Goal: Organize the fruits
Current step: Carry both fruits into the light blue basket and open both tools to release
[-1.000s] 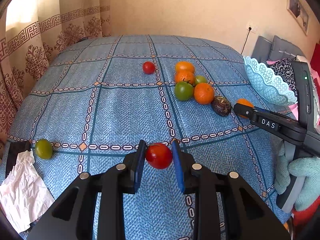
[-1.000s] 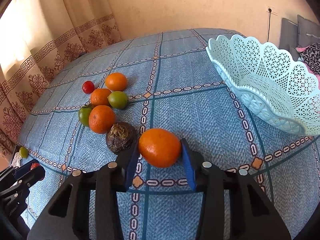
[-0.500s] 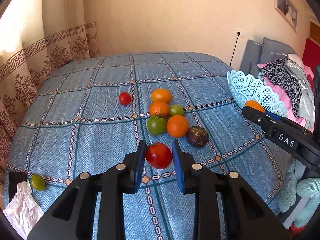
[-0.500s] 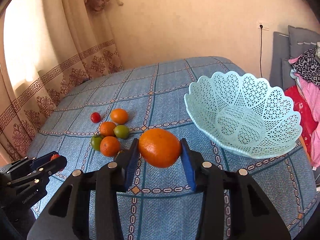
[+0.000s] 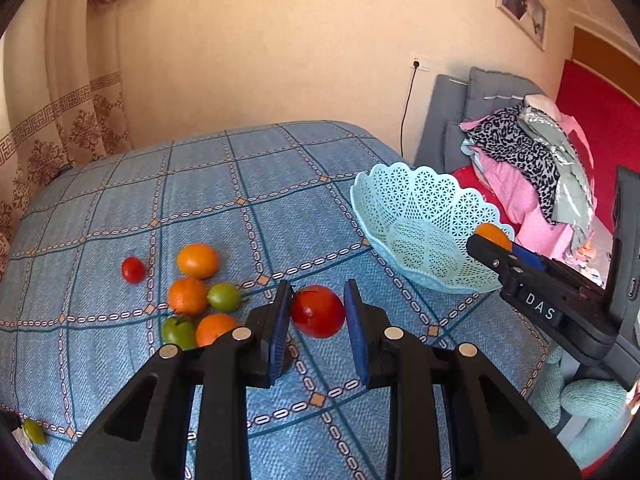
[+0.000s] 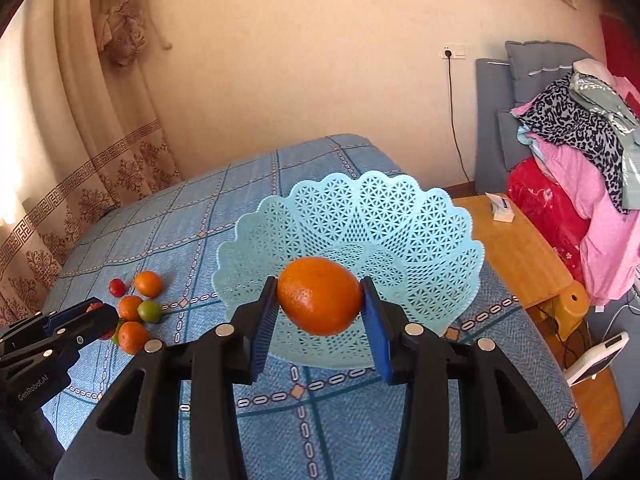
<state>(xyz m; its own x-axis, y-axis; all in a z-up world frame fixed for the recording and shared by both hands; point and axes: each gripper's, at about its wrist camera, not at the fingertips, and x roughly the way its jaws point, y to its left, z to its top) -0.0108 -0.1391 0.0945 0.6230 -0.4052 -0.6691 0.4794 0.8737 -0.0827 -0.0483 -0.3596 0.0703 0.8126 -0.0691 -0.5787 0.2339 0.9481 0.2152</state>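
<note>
Blue checked bedspread (image 5: 120,208) is mostly uncleared: lattice basket (image 6: 400,216) is empty, six fruits remain loose. Orange (image 6: 320,295) is clamped by right gripper (image 6: 320,320) before the basket; red tomato (image 5: 317,311) is pinched by left gripper (image 5: 316,320), nearby.

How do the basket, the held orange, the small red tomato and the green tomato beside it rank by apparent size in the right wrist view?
1. basket
2. orange, magnified by nearness to the camera
3. green tomato
4. small red tomato

Right tongs (image 6: 320,304) grip an orange (image 6: 319,295) — above the basket (image 6: 420,232).
</note>
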